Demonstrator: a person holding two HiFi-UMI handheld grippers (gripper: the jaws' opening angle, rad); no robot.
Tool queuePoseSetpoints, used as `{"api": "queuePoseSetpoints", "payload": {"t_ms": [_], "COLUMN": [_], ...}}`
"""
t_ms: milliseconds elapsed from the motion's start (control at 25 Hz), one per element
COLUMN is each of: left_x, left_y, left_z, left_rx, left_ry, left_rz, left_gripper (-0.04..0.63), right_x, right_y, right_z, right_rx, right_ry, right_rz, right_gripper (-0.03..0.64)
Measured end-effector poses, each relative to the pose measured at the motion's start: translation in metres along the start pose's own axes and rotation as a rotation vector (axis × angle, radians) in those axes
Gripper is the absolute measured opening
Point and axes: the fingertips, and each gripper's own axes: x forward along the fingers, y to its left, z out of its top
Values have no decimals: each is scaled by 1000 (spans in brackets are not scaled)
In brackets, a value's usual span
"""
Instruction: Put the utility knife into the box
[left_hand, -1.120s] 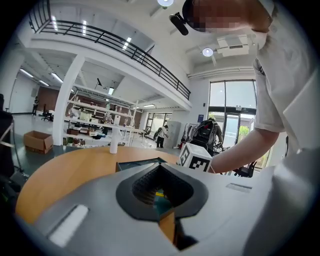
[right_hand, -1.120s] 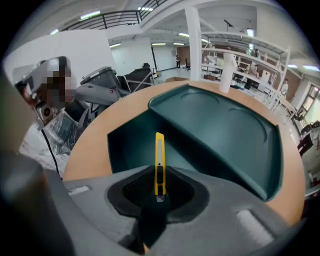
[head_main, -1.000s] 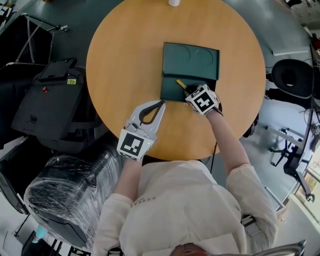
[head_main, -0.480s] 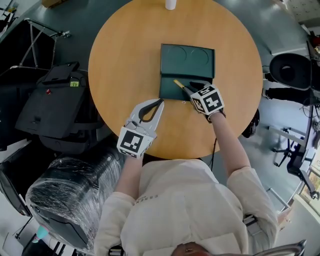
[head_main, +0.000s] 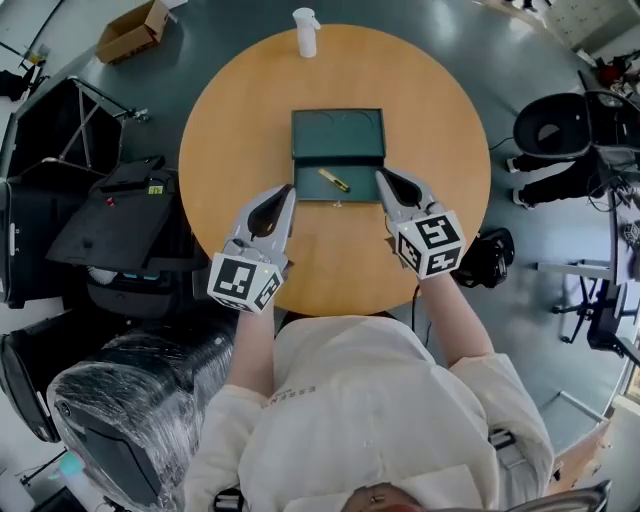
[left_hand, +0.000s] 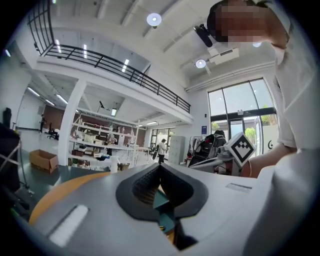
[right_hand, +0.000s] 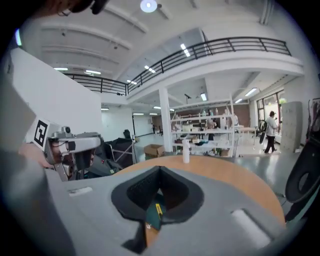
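Pale wood round worktop (head_main: 230, 120) seen from above, with a person (head_main: 370, 420) in a cream top at its near edge, holding a tool in each hand. At the centre lies a dark green box (head_main: 310, 188), open, its lid folded back flat on the far side. A yellow utility knife (head_main: 333, 180) lies slantwise inside the box's near half, touched by neither tool. The left hand-held gripper (head_main: 290, 190) points at the box's near left corner, just beside it; its jaws are closed tip to tip with nothing between them. The right hand-held gripper (head_main: 381, 174) points at the near right corner, its tip at the box's right edge; its jaws are likewise pressed together and empty. In the right gripper view, the green box and a sliver of the yellow knife show through the gap behind the closed tips. A white spray bottle (head_main: 305, 30) stands at the worktop's far edge, well apart from the box. A cardboard carton (head_main: 133, 30) sits on the grey floor beyond
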Motion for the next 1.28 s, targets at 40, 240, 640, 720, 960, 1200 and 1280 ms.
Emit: {"api": "queuePoseSetpoints", "payload": {"t_ms": [40, 240, 640, 720, 960, 1200, 1280], "left_x": [-4, -21, -55, -75, -158, -226, -246], "left_y": [-7, -35, -71, -75, -89, -112, -124], "left_z": [4, 1, -20, -24, -32, -18, -13], "left_rx": [12, 39, 68, 58, 48, 65, 60], "left_ry": [-12, -18, 36, 37, 43, -20, -39], "left_rz": [4, 16, -47, -52, -44, -67, -68], "left_gripper": [17, 17, 17, 17, 17, 17, 17], "right_x": [-13, -60, -96, -101, -134, -177, -195], "right_y": [3, 12, 21, 32, 91, 163, 183], "right_z": [6, 10, -35, -44, -62, -70, -74], "right_rx": [-13, -81, -22, -22, -7, -40, -53], "right_ry": [-39, -118, -45, -27, -19, -33, -41], "right_rz": [-5, -24, -40, -44, -71, -93, -96], "right_gripper": [-8, -8, -8, -8, -8, -8, -8]}}
